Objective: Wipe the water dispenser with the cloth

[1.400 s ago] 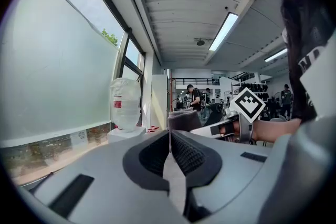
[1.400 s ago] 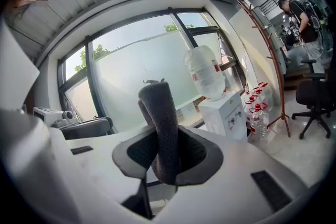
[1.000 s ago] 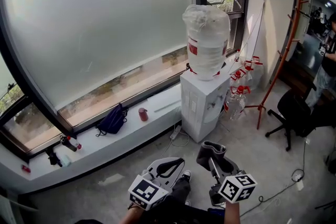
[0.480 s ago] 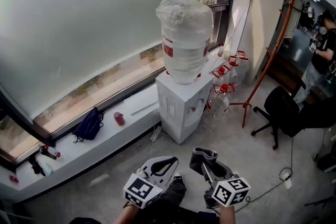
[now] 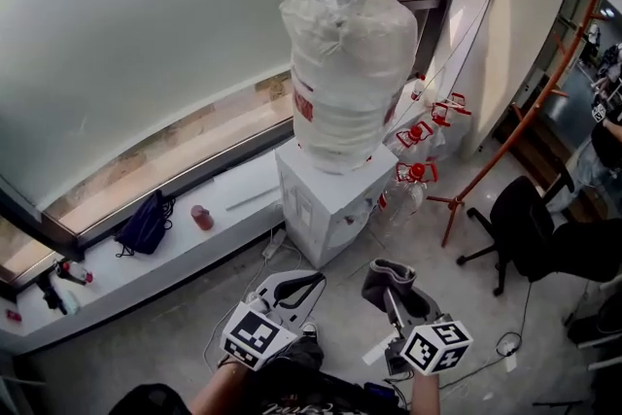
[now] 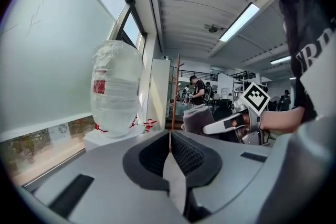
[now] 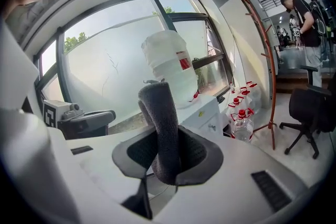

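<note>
The right gripper (image 5: pixel 397 298), fingers clenched on the grey cloth (image 5: pixel 387 273), faces the upright water dispenser (image 5: pixel 326 199), which stands ahead and well apart, while the left gripper (image 5: pixel 292 289) has its fingers closed on nothing.

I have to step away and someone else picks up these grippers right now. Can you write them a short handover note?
Left gripper: jaws together, nothing between them.
Right gripper: shut on the grey cloth, which stands up out of the jaws.
The water dispenser, with its big wrapped bottle on top, stands by the window ahead of both grippers, apart from them.
Done: the cloth is gripped.
Left: the cloth is not yet touching the dispenser. Bring it over and wipe the surfaces.
</note>
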A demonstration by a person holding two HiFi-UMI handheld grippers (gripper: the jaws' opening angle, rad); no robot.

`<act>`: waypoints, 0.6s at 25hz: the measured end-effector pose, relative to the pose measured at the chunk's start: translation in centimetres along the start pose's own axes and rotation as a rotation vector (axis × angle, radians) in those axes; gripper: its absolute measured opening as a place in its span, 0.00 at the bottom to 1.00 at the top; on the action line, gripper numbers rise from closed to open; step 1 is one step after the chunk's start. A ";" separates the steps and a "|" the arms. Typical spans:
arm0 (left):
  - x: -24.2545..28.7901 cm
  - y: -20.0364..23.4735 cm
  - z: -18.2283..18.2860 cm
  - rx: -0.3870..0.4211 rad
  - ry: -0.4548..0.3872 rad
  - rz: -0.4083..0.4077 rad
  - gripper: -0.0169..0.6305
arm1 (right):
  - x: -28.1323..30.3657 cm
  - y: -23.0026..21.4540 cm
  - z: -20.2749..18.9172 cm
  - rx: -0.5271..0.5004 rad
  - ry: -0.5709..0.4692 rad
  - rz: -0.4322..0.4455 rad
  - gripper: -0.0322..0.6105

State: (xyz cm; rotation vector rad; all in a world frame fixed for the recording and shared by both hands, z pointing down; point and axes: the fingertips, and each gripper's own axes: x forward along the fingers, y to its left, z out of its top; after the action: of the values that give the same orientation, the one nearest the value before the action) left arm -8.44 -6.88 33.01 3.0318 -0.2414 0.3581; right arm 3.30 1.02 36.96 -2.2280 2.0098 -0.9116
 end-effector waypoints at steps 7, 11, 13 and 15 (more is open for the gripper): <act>4.0 1.8 0.4 -0.018 0.012 -0.004 0.06 | 4.5 -3.2 2.0 -0.035 0.062 0.009 0.21; 4.6 2.6 1.1 -0.032 0.003 0.036 0.06 | 8.4 -3.9 3.2 -0.083 0.104 0.063 0.21; 5.2 3.2 1.5 -0.045 -0.006 0.073 0.06 | 11.3 -4.7 3.9 -0.117 0.123 0.086 0.21; 5.7 3.8 1.9 -0.061 -0.013 0.118 0.06 | 14.6 -5.2 4.1 -0.162 0.168 0.125 0.21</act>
State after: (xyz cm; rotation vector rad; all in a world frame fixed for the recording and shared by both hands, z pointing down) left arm -3.12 -11.65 32.72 2.9685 -0.4256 0.3323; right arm 9.88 -12.84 41.52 -2.1362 2.3455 -0.9864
